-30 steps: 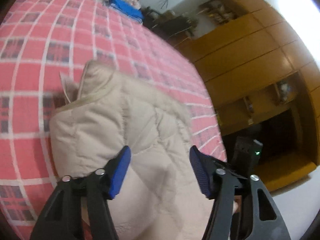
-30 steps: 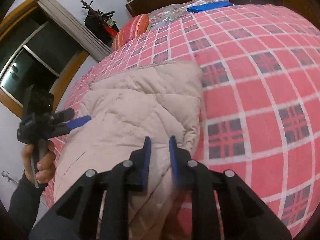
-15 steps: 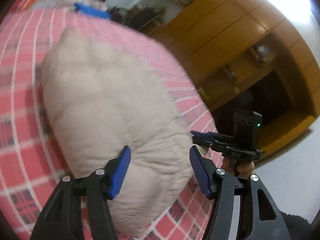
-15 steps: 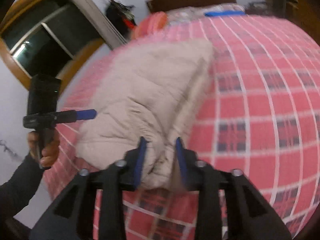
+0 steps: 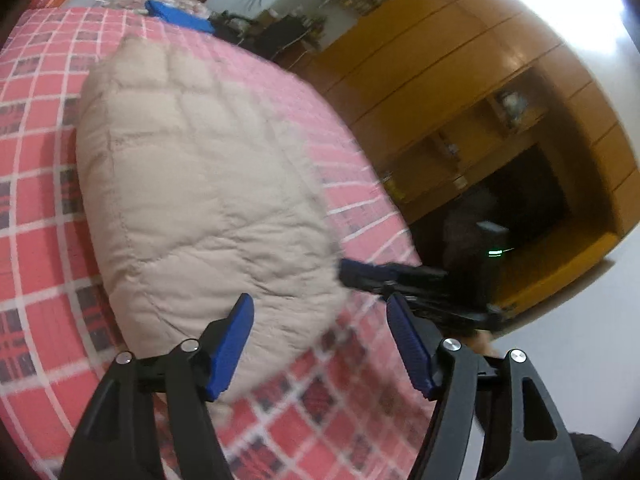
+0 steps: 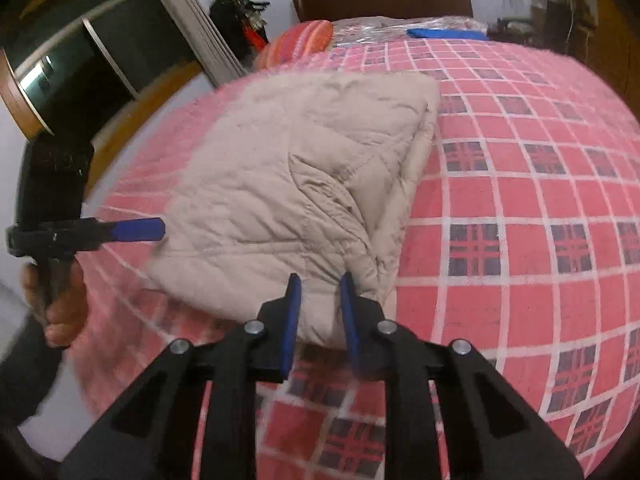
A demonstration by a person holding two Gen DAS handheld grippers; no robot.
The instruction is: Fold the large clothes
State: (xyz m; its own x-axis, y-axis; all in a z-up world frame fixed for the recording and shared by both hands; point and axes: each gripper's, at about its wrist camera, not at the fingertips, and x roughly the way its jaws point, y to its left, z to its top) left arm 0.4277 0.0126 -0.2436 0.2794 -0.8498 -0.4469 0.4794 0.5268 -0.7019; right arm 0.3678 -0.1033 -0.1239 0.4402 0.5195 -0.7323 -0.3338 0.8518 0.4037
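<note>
we see a beige quilted jacket (image 6: pixel 304 184) folded into a thick bundle, lying on a bed with a pink checked bedspread (image 6: pixel 520 200). the bundle sits toward the bed's near edge, its folded layers stacked along the side nearest the middle of the bed.

our left gripper (image 5: pixel 320 344) has its blue pads (image 5: pixel 234 344) spread wide, with nothing between them; the near end of the jacket shows just beyond the pads, apart from them. from the right wrist view this same gripper (image 6: pixel 138 229) reaches in from the side of the bed, its blue tip just beside the bundle's edge, and we cannot tell whether it touches. a hand (image 6: pixel 60 304) grips its handle.

our right gripper (image 6: pixel 319 312) has its pads a narrow gap apart, with the jacket's near corner showing through the gap; we cannot tell whether any cloth is pinched. in the left wrist view it appears (image 5: pixel 360 274) at the far side of the bundle, blurred.

at the head of the bed lie an orange striped pillow (image 6: pixel 298 42) and a blue folded item (image 6: pixel 448 33). a yellow wooden wardrobe (image 5: pixel 460 92) stands beside the bed.
</note>
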